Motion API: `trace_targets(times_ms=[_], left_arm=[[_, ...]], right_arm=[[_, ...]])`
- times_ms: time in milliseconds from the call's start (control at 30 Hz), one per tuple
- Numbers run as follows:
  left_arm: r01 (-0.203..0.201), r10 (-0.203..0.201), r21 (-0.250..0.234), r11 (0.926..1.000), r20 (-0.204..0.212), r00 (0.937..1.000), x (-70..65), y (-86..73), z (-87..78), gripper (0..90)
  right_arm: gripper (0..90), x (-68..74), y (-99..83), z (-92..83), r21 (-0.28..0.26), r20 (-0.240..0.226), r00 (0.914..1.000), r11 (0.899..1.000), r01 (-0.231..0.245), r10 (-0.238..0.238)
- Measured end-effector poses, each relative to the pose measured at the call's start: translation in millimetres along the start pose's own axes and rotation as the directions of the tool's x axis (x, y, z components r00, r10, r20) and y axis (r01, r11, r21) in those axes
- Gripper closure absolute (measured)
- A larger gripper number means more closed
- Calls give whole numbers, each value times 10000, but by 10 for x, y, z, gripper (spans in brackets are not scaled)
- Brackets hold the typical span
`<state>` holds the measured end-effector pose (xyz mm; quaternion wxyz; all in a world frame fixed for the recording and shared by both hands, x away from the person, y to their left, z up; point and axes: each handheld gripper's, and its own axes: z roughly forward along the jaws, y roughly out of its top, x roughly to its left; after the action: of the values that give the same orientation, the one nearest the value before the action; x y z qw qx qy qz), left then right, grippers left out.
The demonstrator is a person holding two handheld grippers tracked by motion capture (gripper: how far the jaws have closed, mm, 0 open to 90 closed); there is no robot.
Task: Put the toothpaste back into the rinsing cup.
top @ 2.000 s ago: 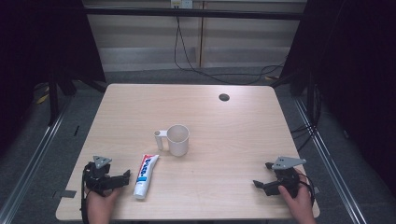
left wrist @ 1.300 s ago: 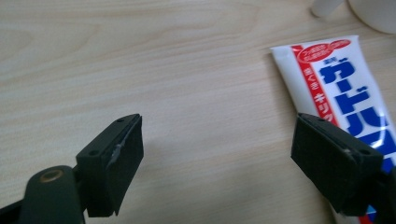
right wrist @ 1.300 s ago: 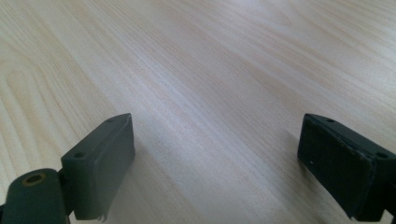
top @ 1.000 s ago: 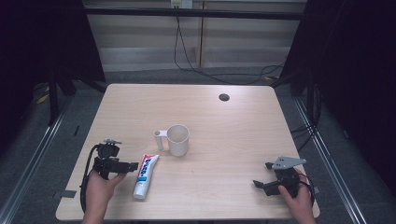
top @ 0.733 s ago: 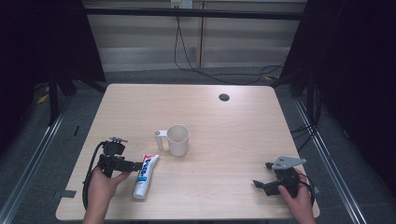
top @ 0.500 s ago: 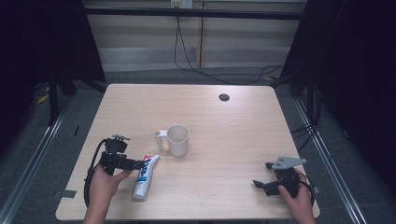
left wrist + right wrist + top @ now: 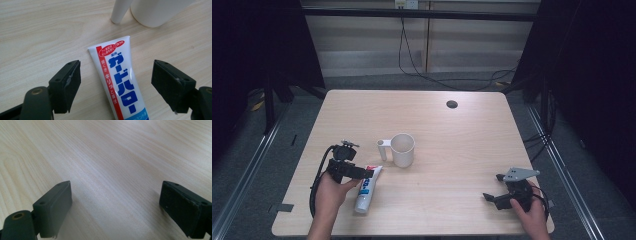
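Observation:
A white toothpaste tube (image 7: 364,192) with blue lettering and a red stripe lies flat on the wooden table (image 7: 462,145), left of centre. Its crimped end (image 7: 110,46) points toward a white handled cup (image 7: 403,149). My left gripper (image 7: 362,173) hovers over that end of the tube. In the left gripper view the tube (image 7: 120,85) runs between the black jaws, and gaps show on both sides. The jaws have just been closing but do not touch the tube, so the left gripper (image 7: 117,75) is open. My right gripper (image 7: 492,197) rests near the table's front right, open (image 7: 115,205) over bare wood.
A dark round hole (image 7: 452,104) sits near the table's far edge. The cup's handle (image 7: 120,11) stands just beyond the tube's end. Black cables (image 7: 412,60) run along the floor behind the table, and metal rails flank both sides.
My left gripper has moved right and away from the front edge, coming over the tube's crimped end. The right gripper, tube and cup have stayed where they were.

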<state>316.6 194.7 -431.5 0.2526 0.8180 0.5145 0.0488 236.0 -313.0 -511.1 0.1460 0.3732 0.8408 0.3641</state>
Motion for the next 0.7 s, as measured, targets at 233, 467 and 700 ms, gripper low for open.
trace_targets(times_ms=[233, 467, 700], left_arm=[[209, -209, 41, 9998, 66, 9998, -37, 33, 28, 235], [651, -653, 502, 9966, 29, 9979, -21, 18, 139, 229], [783, -790, 646, 9948, 87, 9968, -13, -9, 223, 242]], right_arm=[[106, 0, 0, 0, 1, 0, 10000, 10000, 1, -1], [106, 0, 0, 0, -1, -1, 10000, 10000, 0, 0], [106, 0, 0, 0, 0, 0, 10000, 10000, 0, 0]])
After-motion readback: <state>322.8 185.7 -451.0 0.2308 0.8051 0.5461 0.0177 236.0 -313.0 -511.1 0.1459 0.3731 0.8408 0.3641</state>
